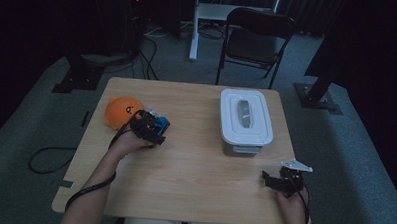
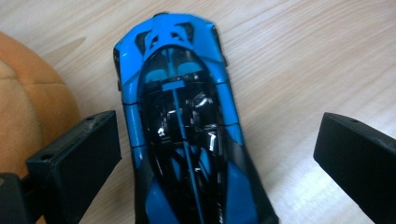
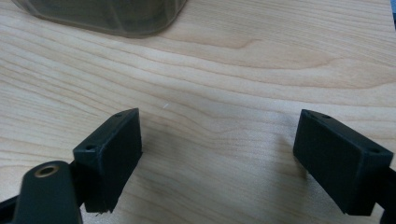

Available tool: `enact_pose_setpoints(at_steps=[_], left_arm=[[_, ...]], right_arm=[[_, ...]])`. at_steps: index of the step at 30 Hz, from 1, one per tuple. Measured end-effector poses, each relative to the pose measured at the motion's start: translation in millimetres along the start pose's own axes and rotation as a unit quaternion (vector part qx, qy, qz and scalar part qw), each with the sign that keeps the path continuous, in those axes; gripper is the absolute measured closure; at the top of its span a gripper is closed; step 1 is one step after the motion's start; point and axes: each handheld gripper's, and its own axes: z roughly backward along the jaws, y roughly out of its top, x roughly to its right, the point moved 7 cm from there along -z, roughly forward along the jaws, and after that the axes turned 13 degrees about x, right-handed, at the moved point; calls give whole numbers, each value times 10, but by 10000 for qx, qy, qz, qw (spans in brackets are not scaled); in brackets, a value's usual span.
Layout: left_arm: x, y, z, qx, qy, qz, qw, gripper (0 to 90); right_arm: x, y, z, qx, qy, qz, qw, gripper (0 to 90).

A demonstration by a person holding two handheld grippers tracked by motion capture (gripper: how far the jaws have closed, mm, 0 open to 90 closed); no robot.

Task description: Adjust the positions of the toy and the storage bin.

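Left gripper (image 1: 151, 128): sat left of centre in the high view, jaws spread wide and straddling the car (image 2: 180, 126); neither pad was touching it.
Car: blue and black, on the table (image 1: 194, 167), running up the middle of the left gripper view with its tail lowest, between the jaws.
Grab: not made yet. There was a visible gap on both sides of the car, wider at the right of that view, so the squeeze was judged the step left to do.
Plush (image 1: 120, 111): orange, just beside the car at the left edge of the left gripper view, and close to that jaw. It may have been brushing the pad, but the dim high view made that hard to call.
Right gripper (image 1: 279, 181): low at the lower right of the high view, jaws apart over bare wood, holding nothing.
Box (image 1: 244, 121): white, lid on, right of centre in the high view; its near corner peeked in at the top of the right gripper view.
Progress: early, by the look of it. The reach was lined up, nothing was lifted, and the box was not opened.
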Motion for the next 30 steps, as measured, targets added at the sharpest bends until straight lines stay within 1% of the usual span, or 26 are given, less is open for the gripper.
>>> enact_pose_setpoints(at_steps=[1,2,3,4,5,6,7,8,10,11,12,13,15,16,18,20,23,24,26,27,28,29,30], left_arm=[[-8,4,-18,-44,39,27,10000,43],[-10,8,-38,-86,63,27,9999,47],[3,8,-53,-137,-24,10,9999,48],[6,8,-64,-164,-41,28,9999,58],[-12,13,-88,-167,71,37,9998,77],[-25,13,-102,-197,90,53,9998,94],[-37,17,-114,-207,115,141,9996,126],[-48,25,-121,-200,147,175,9995,142],[-58,31,-132,-265,163,200,9993,153],[-58,31,-132,-265,163,200,9993,155],[-65,13,-153,-387,175,189,9989,155],[-70,-1,-167,-443,190,202,9986,155],[-78,-33,-195,-539,227,127,9982,156],[-82,-42,-204,-538,249,140,9981,162],[-93,-66,-213,-579,269,45,9980,210],[-89,-73,-219,-568,255,33,9981,219],[-85,-87,-205,-659,180,119,9976,233],[-82,-92,-198,-677,170,112,9975,236],[-73,-103,-183,-689,120,122,9975,246],[-70,-103,-173,-667,94,183,9976,253],[-75,-81,-140,-546,2,336,9979,279],[-51,-76,-115,-517,-172,342,9979,282],[-17,-79,-98,-503,-287,264,9980,282]], right_arm=[[0,0,0,-1,1,-1,10000,150],[0,0,0,-1,1,-2,10000,150],[0,0,0,0,0,0,10000,150],[0,0,0,-1,1,-2,10000,150],[0,0,0,0,0,-2,10000,150],[0,0,0,0,0,-1,10000,150],[0,0,0,0,1,-1,10000,151],[0,0,0,0,1,0,10000,151],[0,0,0,0,-2,-3,10000,152],[0,0,0,0,-2,-3,10000,152],[0,0,0,2,-2,-3,10000,152],[0,0,0,1,-3,-7,10000,152],[0,0,1,0,-4,-5,10000,152],[1,0,0,0,-7,-7,10000,152],[2,0,1,-2,-18,-20,10000,152],[3,0,1,0,-25,-22,10000,152],[4,0,1,-2,-31,-27,10000,152],[4,0,1,-3,-34,-32,10000,153],[5,0,1,1,-37,-36,10000,153],[6,0,1,0,-39,-35,10000,153],[6,0,1,-1,-40,-36,10000,153],[7,0,1,-2,-42,-35,10000,153],[7,0,1,-3,-45,-35,10000,153]])
